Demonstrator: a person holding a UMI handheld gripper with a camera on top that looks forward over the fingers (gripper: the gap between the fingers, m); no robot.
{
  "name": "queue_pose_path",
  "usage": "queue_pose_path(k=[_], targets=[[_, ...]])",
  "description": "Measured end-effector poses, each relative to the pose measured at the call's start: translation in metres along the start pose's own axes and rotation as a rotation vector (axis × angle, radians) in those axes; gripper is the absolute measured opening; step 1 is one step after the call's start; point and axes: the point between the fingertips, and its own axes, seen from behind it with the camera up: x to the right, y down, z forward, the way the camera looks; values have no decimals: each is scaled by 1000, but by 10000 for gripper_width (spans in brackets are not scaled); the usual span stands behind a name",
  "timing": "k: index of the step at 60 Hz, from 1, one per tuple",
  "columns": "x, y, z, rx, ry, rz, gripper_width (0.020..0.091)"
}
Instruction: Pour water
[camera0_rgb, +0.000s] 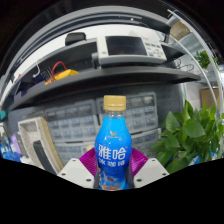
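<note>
A blue-labelled plastic bottle (112, 148) with a pale yellow cap stands upright between my gripper's (112, 172) fingers. White Chinese characters run across its label. The magenta pads (88, 161) press against both sides of the bottle's lower body, so the gripper is shut on it. The bottle's base is hidden below the fingers. No cup or other vessel shows in the gripper view.
A green leafy plant (190, 135) stands to the right of the bottle. Behind are grey shelves (100, 85) with a white machine (130, 45) and a yellow object (62, 73). Small parts drawers (75, 125) sit behind the bottle. A framed box (35, 140) is to the left.
</note>
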Motion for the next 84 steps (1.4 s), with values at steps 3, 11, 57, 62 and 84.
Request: queue_pose_path(k=[3,11,57,62,84], targets=[[19,16,3,-21,24,-38,398],[55,69,18,-104,61,-114,398],[77,163,-12,-208,124,-144,743],[75,173,-44,-247,151,-120,766],[-20,129,-167,-301,106,-156,768]])
